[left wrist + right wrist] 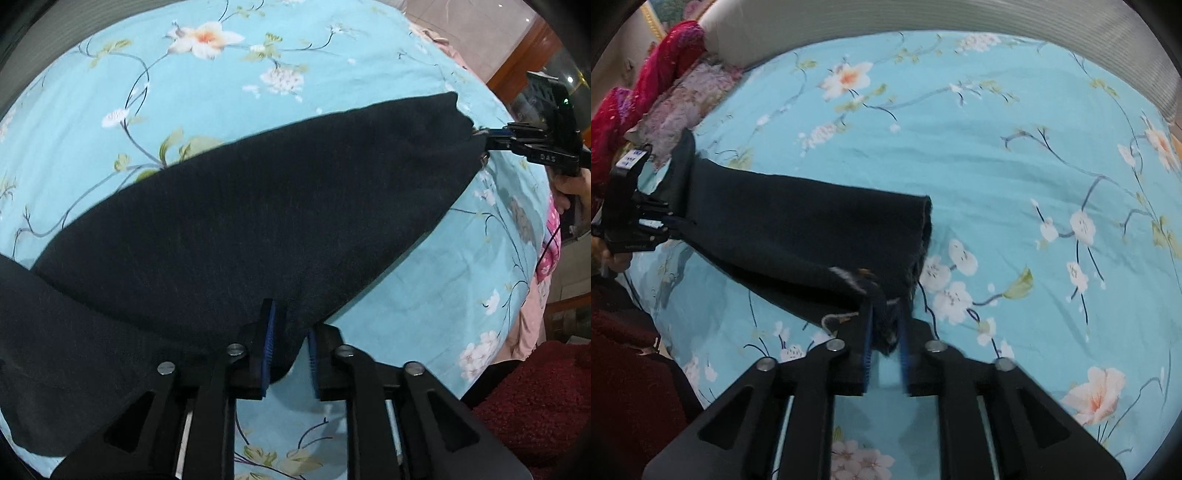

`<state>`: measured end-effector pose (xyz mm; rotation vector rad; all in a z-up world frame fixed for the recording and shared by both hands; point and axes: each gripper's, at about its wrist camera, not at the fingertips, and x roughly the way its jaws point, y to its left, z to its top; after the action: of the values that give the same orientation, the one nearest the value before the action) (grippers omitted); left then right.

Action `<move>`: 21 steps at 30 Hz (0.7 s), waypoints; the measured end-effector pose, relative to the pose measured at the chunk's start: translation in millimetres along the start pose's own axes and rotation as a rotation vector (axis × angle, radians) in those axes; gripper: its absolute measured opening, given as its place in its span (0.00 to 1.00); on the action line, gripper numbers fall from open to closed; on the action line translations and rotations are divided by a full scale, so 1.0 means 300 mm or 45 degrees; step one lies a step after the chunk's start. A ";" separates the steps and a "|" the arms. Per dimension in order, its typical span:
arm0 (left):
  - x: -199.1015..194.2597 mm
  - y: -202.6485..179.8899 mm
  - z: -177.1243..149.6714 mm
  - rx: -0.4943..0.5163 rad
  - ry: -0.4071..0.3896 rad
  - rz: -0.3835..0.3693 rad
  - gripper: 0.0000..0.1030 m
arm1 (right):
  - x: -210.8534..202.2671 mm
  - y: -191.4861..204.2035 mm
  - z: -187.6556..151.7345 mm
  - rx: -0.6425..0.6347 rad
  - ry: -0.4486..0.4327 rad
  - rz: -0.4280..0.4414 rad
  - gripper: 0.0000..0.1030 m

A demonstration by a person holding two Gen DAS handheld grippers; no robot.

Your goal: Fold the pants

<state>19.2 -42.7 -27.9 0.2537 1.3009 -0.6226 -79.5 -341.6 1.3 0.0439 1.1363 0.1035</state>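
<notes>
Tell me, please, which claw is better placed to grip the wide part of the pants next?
Probably the left. The left claw sits where the wide part spreads right beside it. The right claw is at the hem, with the whole leg between.

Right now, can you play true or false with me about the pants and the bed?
1. The pants are dark. True.
2. The sheet is plain white. False: it is light blue with flowers.
3. Pants cloth sits between the left gripper's jaws. True.
4. The right gripper is far from the pants. False: cloth sits between its jaws.
5. The pants hang in the air. False: they lie mostly on the sheet.
</notes>
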 end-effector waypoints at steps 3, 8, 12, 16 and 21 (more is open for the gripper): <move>-0.018 0.009 -0.022 -0.044 -0.006 -0.003 0.32 | -0.018 -0.006 -0.011 0.039 0.005 -0.059 0.42; -0.087 0.044 -0.064 -0.168 -0.048 -0.005 0.43 | -0.109 -0.002 -0.008 0.119 -0.097 -0.065 0.42; -0.148 0.083 -0.069 -0.271 -0.077 0.023 0.62 | -0.129 0.062 0.034 0.127 -0.176 -0.004 0.45; -0.202 0.181 -0.061 -0.430 -0.099 0.111 0.69 | -0.068 0.183 0.099 0.098 -0.181 0.132 0.46; -0.245 0.330 -0.063 -0.659 -0.093 0.170 0.72 | 0.047 0.366 0.173 0.006 -0.130 0.295 0.46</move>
<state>49.4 68.3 20.4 -0.1067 1.3158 -0.1668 -33.1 -230.1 20.2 0.1829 1.0264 0.3016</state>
